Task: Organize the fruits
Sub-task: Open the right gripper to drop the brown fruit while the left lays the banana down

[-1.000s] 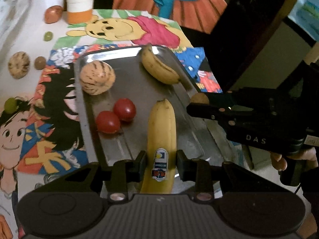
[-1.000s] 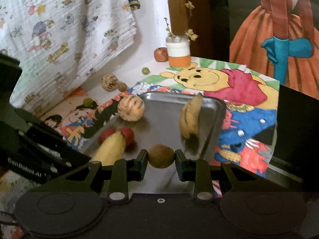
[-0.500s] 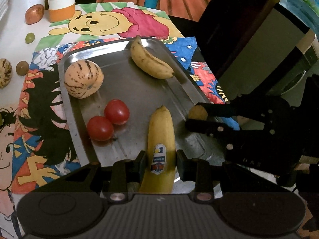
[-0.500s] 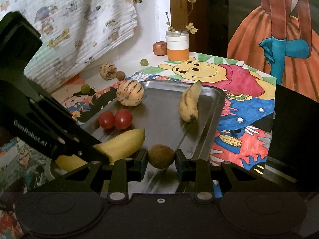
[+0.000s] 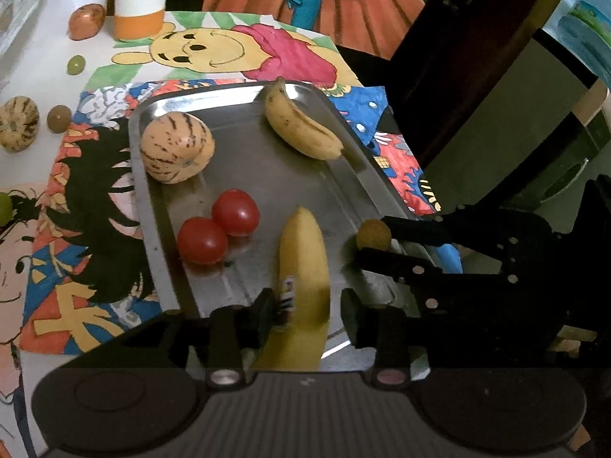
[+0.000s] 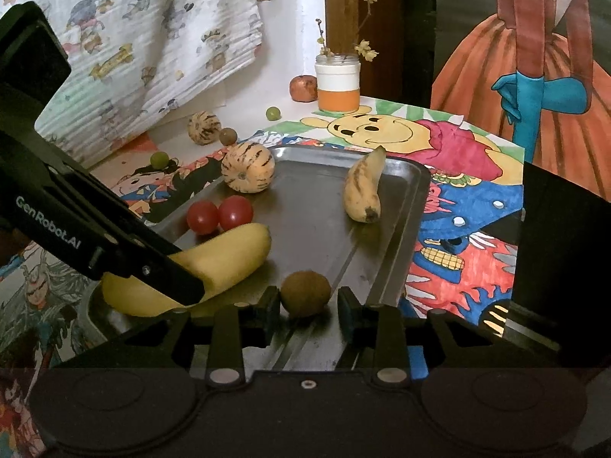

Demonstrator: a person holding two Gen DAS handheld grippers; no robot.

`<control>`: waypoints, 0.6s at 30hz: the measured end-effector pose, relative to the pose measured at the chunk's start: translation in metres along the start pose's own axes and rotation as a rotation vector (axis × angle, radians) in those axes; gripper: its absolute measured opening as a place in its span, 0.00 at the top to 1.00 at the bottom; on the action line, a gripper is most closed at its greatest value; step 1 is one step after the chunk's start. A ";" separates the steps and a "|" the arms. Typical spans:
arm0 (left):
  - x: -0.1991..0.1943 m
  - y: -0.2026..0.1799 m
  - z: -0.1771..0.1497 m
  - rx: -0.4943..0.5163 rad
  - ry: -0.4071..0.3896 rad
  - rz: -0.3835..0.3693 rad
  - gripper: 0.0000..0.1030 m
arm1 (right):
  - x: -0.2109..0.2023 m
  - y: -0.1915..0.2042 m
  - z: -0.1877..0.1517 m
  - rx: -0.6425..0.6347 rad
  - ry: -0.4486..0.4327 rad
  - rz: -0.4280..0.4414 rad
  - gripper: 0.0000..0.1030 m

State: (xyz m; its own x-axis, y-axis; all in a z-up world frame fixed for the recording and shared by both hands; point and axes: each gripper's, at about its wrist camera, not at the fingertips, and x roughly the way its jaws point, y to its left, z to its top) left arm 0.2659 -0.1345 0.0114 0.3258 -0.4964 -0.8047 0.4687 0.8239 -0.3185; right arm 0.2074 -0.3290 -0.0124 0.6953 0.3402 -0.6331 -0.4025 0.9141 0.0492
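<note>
A steel tray [image 5: 134, 175] lies on a cartoon-print cloth. A large yellow banana [image 5: 301, 267] rests on the tray's near end between the fingers of my left gripper [image 5: 307, 309]. Its jaws are opening, with a gap showing at the right pad. At the tray's near right, a small brown round fruit [image 6: 305, 293] sits on the tray [image 6: 420, 191] between the fingers of my right gripper [image 6: 307, 305]. These jaws are opening too, and both pads stand off the fruit. On the tray also lie a striped melon [image 5: 175, 152], two tomatoes [image 5: 235, 212] and a small spotted banana [image 5: 301, 129].
Off the tray at the left lie a second striped melon [image 5: 17, 122], a small brown fruit [image 5: 59, 118], a green grape [image 5: 75, 65] and a reddish fruit [image 5: 87, 21]. A white and orange jar [image 5: 140, 4] stands at the back. The table edge runs along the right.
Both grippers' jaws have widened, letting go of the banana and the brown fruit, which now rest on the tray. The right gripper has sunk slightly toward the tray.
</note>
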 end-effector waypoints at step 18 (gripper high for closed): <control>-0.081 -0.015 -0.041 -0.097 -0.308 0.099 0.12 | -0.059 0.015 -0.012 0.100 -0.106 -0.045 0.18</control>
State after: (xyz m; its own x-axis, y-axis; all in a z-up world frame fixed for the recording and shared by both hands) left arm 0.1991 -0.0953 0.0610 0.6058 -0.4600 -0.6492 0.3469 0.8870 -0.3048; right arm 0.1533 -0.3382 0.0164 0.7722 0.3149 -0.5519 -0.3119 0.9446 0.1025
